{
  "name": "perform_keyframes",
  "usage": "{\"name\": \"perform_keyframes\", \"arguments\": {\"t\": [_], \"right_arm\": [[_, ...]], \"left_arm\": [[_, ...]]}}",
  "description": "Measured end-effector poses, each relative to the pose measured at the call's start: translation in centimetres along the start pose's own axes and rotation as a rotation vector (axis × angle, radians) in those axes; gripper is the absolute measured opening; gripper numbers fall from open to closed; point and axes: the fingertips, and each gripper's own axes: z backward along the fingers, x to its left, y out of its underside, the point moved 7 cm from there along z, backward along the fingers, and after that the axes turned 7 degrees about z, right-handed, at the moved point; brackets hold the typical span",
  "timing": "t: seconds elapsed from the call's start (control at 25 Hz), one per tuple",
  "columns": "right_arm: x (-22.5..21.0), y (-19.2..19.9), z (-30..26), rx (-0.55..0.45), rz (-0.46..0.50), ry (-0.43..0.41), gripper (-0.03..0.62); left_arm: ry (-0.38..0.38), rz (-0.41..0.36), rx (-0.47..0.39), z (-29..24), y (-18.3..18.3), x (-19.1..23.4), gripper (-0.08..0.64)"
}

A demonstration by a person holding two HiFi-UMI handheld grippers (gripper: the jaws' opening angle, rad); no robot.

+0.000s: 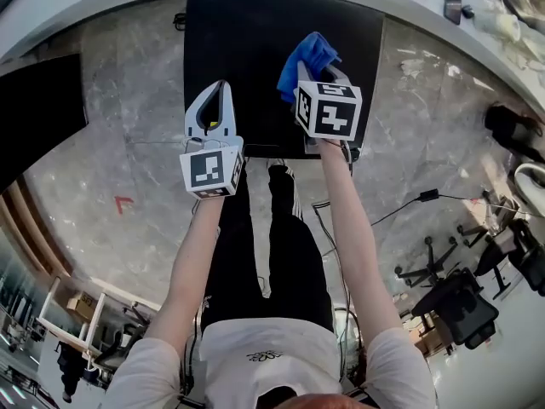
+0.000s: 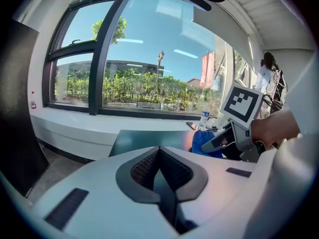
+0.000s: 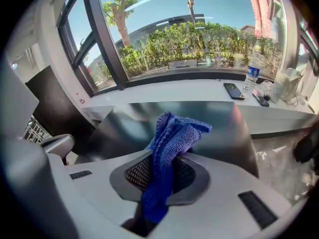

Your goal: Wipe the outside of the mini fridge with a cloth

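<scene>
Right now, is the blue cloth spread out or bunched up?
Bunched up. The blue cloth sticks out crumpled from the right gripper, whose jaws pinch it over the mini fridge.

At the head view's upper centre, the cube point(image 1: 329, 109) on the right claw point(image 1: 310, 73) is covering the lower part of the cloth point(image 1: 306, 54), and the fridge point(image 1: 247, 49) is showing only its top. Items point(image 1: 451, 7) at upper right are appearing too small to name. In the right gripper view, the cloth's lower end is disappearing between the jaws.
</scene>
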Motion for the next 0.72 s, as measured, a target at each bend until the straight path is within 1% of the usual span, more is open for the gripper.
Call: {"name": "perform_keyframes", "arguments": {"t": [0.2,0.4,0.56,0.72], "right_arm": [[-5.9,2.0,2.1,0.005,-0.008,0.084,0.080],[-11.0,3.6,4.4,0.016,-0.012,0.186,0.080],[-13.2,4.1,5.4,0.021,0.001,0.230,0.080],[-14.2,4.4,5.7,0.023,0.002,0.262,0.080]], "left_arm": [[0.028,-0.001,0.005,-0.7,0.3,-3.0,0.005],[0.044,-0.031,0.016,0.1,0.7,-3.7,0.005],[0.039,-0.040,0.021,0.8,0.8,-3.6,0.005],[0.017,-0.037,0.012,1.7,0.7,-2.8,0.005]]}}
